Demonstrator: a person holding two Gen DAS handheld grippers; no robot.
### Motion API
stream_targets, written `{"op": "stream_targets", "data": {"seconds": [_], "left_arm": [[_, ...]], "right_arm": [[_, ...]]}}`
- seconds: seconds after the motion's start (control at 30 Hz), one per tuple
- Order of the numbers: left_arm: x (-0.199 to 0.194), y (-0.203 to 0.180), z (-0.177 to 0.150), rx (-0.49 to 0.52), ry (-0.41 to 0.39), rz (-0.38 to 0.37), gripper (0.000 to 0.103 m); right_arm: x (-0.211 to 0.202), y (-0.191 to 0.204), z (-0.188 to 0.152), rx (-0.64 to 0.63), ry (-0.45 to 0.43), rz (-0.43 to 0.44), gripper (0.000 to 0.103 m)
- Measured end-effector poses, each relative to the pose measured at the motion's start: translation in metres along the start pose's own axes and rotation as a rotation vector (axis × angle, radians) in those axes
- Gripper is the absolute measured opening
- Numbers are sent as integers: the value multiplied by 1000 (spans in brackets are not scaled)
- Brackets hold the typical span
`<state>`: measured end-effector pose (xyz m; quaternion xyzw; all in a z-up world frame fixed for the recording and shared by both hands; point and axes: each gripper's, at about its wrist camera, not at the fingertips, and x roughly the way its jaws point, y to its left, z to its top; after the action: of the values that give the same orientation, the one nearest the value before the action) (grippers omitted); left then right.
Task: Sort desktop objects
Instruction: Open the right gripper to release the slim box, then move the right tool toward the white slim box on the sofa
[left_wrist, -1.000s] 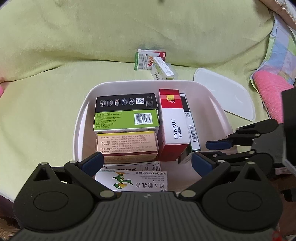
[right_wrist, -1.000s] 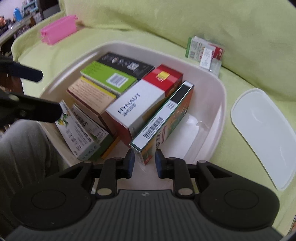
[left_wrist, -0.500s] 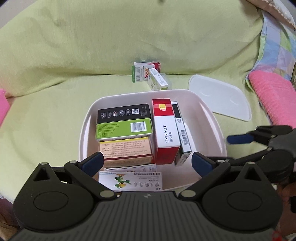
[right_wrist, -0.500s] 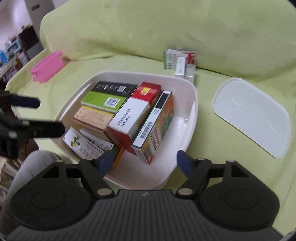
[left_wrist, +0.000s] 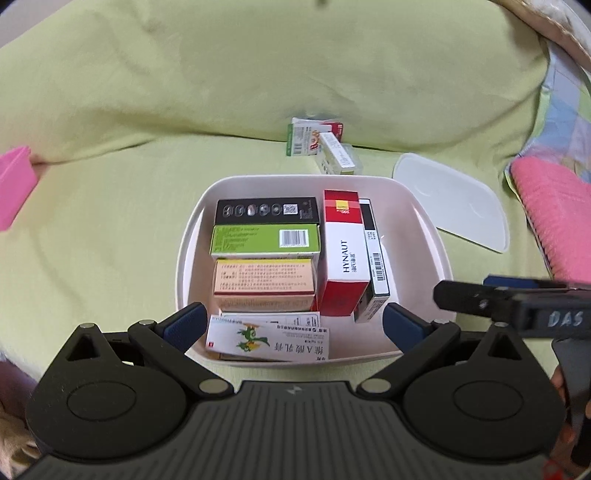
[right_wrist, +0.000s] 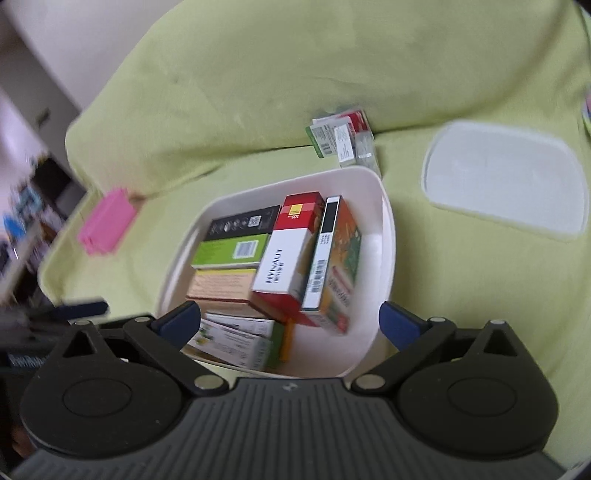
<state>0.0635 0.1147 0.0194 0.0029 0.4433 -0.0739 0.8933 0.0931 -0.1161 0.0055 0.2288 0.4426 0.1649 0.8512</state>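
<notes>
A yellow-green cover drapes the seat and backrest, and everything else sits on it around one landmark, the white bin. The bin stands open in the middle of the seat, its pale lid lying flat just beyond its far right corner, likely set aside so boxes can drop straight in. Inside the bin, a black box, a green box and a peach box lie side by side along its left half; to their right a red and white box stands on edge with a narrow orange box leaning against it, a packing that leaves bare floor at the bin's right side for more. A white carton with a green figure rests tilted at the bin's near wall. Beyond the bin's far rim, against the backrest, a few small packets remain unsorted; they look to be what is left to bring in. A pink case lies well to the bin's left. The left gripper hangs over the bin's near edge with its jaws spread wide and nothing between them; the right gripper is likewise wide apart and empty, near the bin's near right corner.
</notes>
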Motion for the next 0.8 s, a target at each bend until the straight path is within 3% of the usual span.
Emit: {"op": "stream_targets", "data": {"seconds": [0.13,0.3,0.37,0.53,0.8], "left_arm": [[-6,6,-5,-10,-24,-26,102],[-17,8,-7,-44,-91,-64,102],[-18,4,-8,-29,-95,-78,102],[-9,-7,-8,64,-63,-38,102],[5,-5,-3,104,-30,-23,102]], "right_arm": [[-15,-13,-2,118,-94,96,102],[-40,-8,-3,45,-282,202,102],[-43,-6,-3,14,-307,222,102],[-20,0,-2,-55,-152,107,102],[-2,-11,11,-50,-54,0,102]]}}
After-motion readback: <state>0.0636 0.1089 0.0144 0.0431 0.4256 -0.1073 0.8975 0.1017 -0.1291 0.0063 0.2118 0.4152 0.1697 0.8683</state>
